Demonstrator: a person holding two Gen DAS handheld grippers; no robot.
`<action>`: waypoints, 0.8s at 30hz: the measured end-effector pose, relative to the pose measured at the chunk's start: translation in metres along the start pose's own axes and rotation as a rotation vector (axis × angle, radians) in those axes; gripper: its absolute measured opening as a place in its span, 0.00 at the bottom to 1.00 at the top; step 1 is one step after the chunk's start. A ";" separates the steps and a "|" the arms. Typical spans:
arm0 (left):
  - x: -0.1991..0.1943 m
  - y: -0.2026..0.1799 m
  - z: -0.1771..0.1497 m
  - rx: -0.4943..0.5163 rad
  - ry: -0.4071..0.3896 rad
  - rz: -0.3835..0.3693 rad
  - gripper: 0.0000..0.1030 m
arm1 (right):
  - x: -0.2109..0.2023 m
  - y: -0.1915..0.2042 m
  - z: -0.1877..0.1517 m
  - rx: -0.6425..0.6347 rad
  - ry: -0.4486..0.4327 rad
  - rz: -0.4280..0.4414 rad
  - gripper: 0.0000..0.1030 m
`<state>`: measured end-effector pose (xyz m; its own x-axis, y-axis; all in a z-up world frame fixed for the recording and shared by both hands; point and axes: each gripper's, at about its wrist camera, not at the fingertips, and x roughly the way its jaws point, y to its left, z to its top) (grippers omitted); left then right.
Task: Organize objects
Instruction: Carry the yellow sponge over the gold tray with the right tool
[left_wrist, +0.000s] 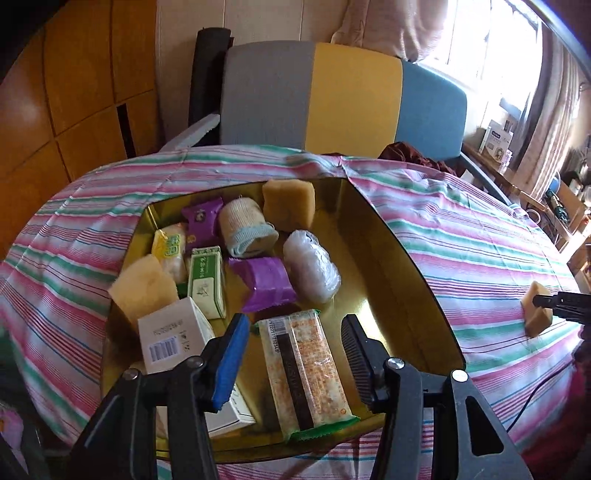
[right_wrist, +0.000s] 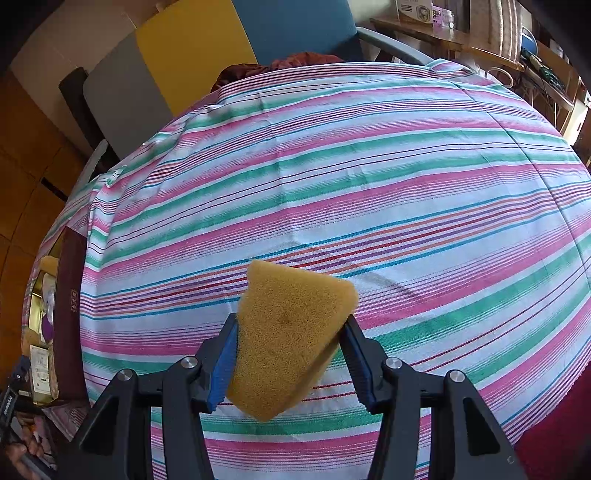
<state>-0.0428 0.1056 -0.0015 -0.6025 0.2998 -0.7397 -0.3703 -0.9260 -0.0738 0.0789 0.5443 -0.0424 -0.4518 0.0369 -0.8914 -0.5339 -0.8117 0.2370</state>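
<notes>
A gold box (left_wrist: 402, 258) on the striped cloth holds several items: two tan sponges (left_wrist: 290, 203), purple packets (left_wrist: 266, 282), a bandage roll (left_wrist: 245, 229), a clear bag roll (left_wrist: 314, 266), a white carton (left_wrist: 173, 334) and a cracker pack (left_wrist: 306, 373). My left gripper (left_wrist: 295, 338) is open over the cracker pack and holds nothing. My right gripper (right_wrist: 290, 332) is shut on a tan sponge (right_wrist: 291, 336) just above the cloth, right of the box. The sponge also shows at the right in the left wrist view (left_wrist: 537, 314).
The striped cloth (right_wrist: 369, 177) covers the table. A grey, yellow and blue chair (left_wrist: 343, 96) stands behind it. Shelves with clutter (left_wrist: 565, 199) are at the right. The box side (right_wrist: 68, 291) shows at the left of the right wrist view.
</notes>
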 end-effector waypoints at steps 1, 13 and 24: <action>-0.003 0.001 0.000 0.005 -0.009 0.004 0.52 | -0.001 0.002 0.000 -0.009 -0.003 -0.004 0.53; -0.018 0.021 -0.004 -0.032 -0.036 0.017 0.54 | -0.040 0.153 -0.014 -0.329 -0.040 0.253 0.53; -0.028 0.048 -0.011 -0.093 -0.060 0.037 0.60 | -0.025 0.309 -0.056 -0.720 0.084 0.320 0.53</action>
<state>-0.0356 0.0504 0.0079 -0.6567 0.2761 -0.7018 -0.2818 -0.9530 -0.1113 -0.0349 0.2601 0.0315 -0.4344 -0.2830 -0.8551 0.2195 -0.9540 0.2042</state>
